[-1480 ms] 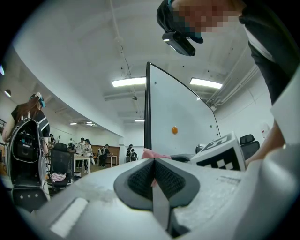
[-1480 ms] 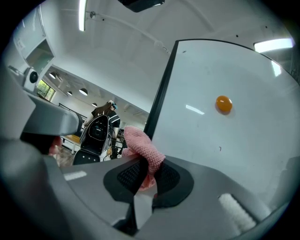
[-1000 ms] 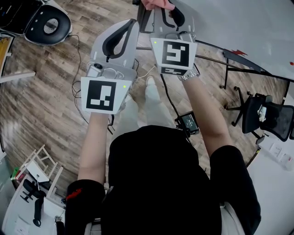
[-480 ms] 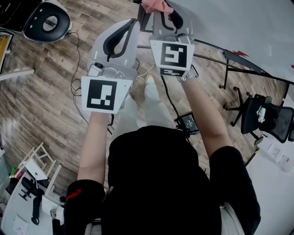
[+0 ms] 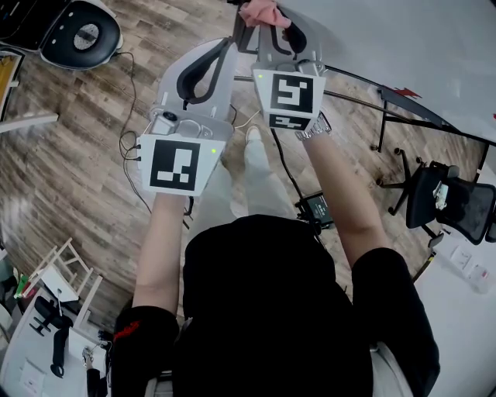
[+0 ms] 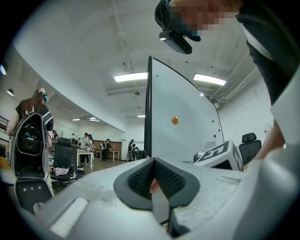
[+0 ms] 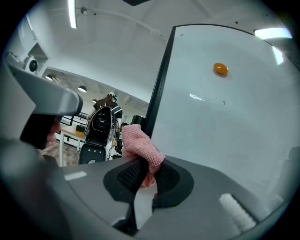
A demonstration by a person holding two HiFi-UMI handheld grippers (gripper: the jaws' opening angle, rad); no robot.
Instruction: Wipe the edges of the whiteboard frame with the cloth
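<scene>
One cloth [image 7: 139,143]: pink and knitted, bunched up, its loose end poking out above the pads that hold it. In the head view we see it [image 5: 262,13] at the top, ahead of both arms.
Right gripper [image 7: 146,174]: its jaws are clamped on the cloth, and it is held up in front of the board [image 5: 271,27].
Whiteboard frame [image 7: 159,79]: a dark upright strip along the board's side edge. The cloth sits right at this edge, and we cannot tell whether it touches.
Whiteboard [image 7: 225,126]: white and glossy, with an orange magnet [image 7: 220,69] high on it.
Left gripper [image 6: 152,180]: its jaws are together with nothing gripped. It is just beside the right one [image 5: 225,46], facing the same frame edge [image 6: 148,108].
Surroundings: a wood floor [image 5: 77,155] lies below, with an office chair [image 5: 449,201] off to the right.
</scene>
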